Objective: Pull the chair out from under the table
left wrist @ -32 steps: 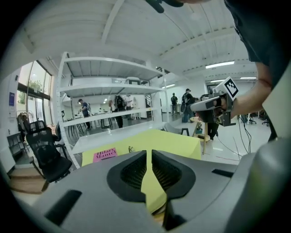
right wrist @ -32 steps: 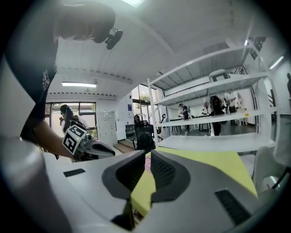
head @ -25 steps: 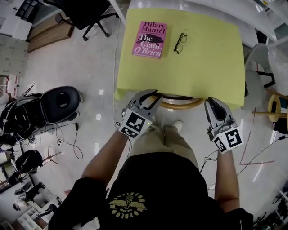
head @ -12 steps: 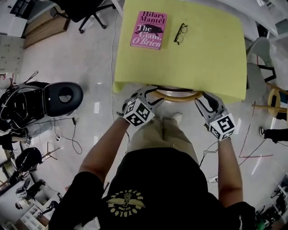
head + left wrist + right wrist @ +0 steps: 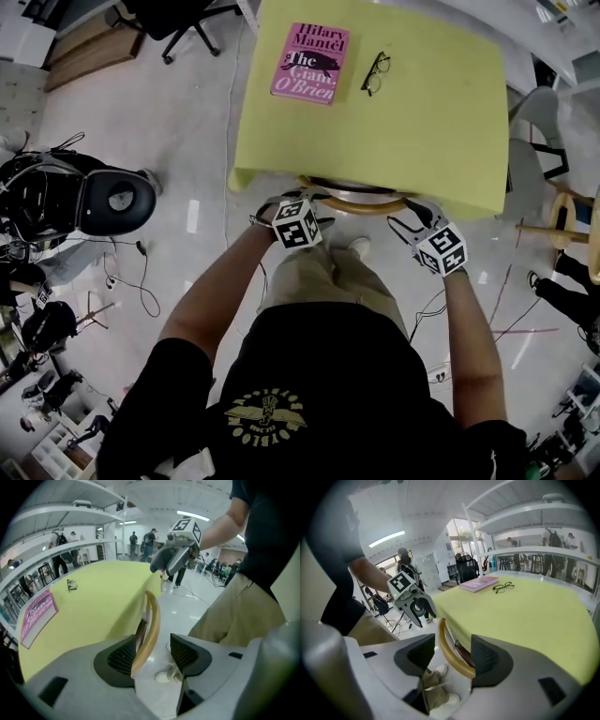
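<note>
Yellow cloth covers the table, and its near edge overhangs most of the chair, which is tucked beneath it. Only the curved back rail juts out on the near side. Pale floor lies open near that edge, though the person's legs stand close behind the rail. To the left the floor is bare up to cables and dark gear; to the right a grey chair sits just beside the table's corner.

The rail is a slim band of light, glossy wood with a dark strip under it. Its long axis runs left to right along the table's near edge, bowing toward the person, so the chair faces the far side.

The left gripper has its jaws opening astride the rail's left end, the wood close against one pad. The right gripper is also opening, with the rail's right end between its pads and unclamped.

A pink book and glasses lie far on the tabletop.
</note>
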The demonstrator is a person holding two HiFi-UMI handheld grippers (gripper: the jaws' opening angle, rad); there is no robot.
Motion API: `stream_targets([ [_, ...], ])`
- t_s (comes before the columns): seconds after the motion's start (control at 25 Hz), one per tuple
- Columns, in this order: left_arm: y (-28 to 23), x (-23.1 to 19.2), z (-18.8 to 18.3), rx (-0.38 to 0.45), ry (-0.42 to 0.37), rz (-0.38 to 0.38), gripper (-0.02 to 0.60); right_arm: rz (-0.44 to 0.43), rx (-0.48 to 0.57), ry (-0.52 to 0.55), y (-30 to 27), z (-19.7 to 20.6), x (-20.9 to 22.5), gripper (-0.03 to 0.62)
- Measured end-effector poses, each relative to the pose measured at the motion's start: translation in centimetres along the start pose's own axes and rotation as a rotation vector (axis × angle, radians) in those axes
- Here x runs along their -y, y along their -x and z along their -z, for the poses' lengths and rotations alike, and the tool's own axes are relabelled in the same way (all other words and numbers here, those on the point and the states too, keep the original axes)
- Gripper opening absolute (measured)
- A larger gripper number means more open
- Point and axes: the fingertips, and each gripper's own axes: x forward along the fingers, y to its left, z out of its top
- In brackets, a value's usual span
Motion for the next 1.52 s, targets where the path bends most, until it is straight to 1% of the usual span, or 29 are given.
stream_targets([
  [0.08, -1.1, -0.1, 0.3, -0.032, -0.039, 0.021, 0.202, 0.006, -0.062, 0.005, -0.7, 1.5, 0.9, 0.212],
  [0.24, -3.7, 0.2, 1.7, -0.101, -0.054, 0.068, 0.206, -0.003, -0.194, 0.022, -2.3, 4.8, 1.8, 0.221],
  [0.36, -5.3, 0.2, 2.4, -0.145, -0.081, 0.083, 0.206, -0.038, -0.262, 0.053, -3.2, 6.2, 1.9, 0.225],
  [0.52, -6.5, 0.1, 3.2, -0.199, -0.112, 0.110, 0.206, -0.093, -0.332, 0.122, -4.2, 7.3, 1.8, 0.229],
  [0.72, -7.9, -1.0, 4.2, -0.249, -0.089, 0.129, 0.207, -0.162, -0.412, 0.227, -6.2, 9.0, 2.3, 0.230],
  [0.84, -8.5, -1.0, 4.6, -0.262, -0.092, 0.158, 0.209, -0.211, -0.474, 0.268, -7.2, 10.6, 2.0, 0.232],
  [0.92, -8.7, -0.9, 4.6, -0.258, -0.092, 0.178, 0.210, -0.226, -0.499, 0.299, -7.8, 11.3, 1.9, 0.233],
  [1.04, -9.1, -1.1, 4.8, -0.257, -0.087, 0.194, 0.209, -0.227, -0.514, 0.339, -8.8, 11.6, 1.8, 0.233],
  [1.24, -9.8, -1.7, 4.9, -0.256, -0.071, 0.192, 0.209, -0.213, -0.560, 0.409, -9.8, 12.5, 2.5, 0.236],
  [1.44, -10.0, -1.7, 5.2, -0.276, -0.040, 0.219, 0.209, -0.187, -0.564, 0.455, -10.4, 12.9, 2.8, 0.235],
  [1.52, -9.9, -1.5, 5.2, -0.275, -0.049, 0.234, 0.209, -0.189, -0.563, 0.468, -10.3, 13.1, 2.8, 0.230],
])
